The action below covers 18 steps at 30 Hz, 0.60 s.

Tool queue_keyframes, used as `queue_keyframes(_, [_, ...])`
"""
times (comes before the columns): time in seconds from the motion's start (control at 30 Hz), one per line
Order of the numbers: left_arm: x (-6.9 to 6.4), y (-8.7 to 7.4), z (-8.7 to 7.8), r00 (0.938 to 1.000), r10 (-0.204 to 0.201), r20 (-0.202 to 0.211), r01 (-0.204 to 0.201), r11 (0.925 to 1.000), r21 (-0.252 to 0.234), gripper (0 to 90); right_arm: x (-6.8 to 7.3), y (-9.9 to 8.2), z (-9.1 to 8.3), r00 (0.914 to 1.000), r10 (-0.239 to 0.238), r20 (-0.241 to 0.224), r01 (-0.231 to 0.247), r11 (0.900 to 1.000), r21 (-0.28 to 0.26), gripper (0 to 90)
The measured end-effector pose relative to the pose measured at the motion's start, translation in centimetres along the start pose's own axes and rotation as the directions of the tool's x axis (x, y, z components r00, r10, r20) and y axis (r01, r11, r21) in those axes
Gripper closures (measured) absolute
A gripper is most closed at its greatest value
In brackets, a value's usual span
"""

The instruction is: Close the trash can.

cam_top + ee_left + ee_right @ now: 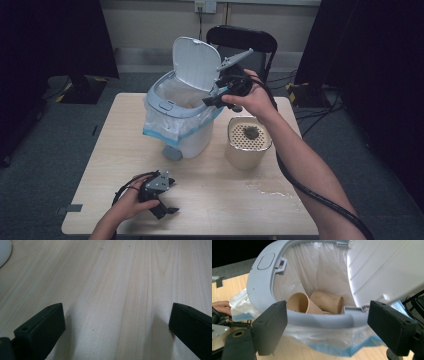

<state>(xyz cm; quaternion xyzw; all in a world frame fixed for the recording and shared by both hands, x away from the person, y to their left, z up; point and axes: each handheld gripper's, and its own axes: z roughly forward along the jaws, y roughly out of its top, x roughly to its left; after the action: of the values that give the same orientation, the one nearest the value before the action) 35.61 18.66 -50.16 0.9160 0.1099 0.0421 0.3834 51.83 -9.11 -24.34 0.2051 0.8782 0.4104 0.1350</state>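
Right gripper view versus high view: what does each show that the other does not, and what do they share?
Right gripper view alone: two paper cups lying inside the bin, seen between its own open jaws. High view alone: the beige container with a perforated top, the chair, and the right gripper at the bin's rim. Both: the bin with its lid up, its liner, the table, and the left gripper.

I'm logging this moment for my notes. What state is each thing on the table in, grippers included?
Bin: lid up, bag lining it.
Paper cups: lying tilted inside the bin.
Beige container: upright, dark clump on its perforated top.
Left gripper: open, holding nothing, low over the table.
Right gripper: open, holding nothing, at the bin's rim.
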Motion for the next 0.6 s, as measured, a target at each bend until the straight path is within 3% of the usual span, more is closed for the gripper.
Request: queue_keyframes(0.6, [0.0, 0.0, 0.0, 1.0, -0.001, -0.001, 0.001, 1.0, -0.004, 0.0, -2.6, -1.5, -1.1, 0.9977, 0.052, 0.045, -0.051, 0.9986, -0.01, 16.4])
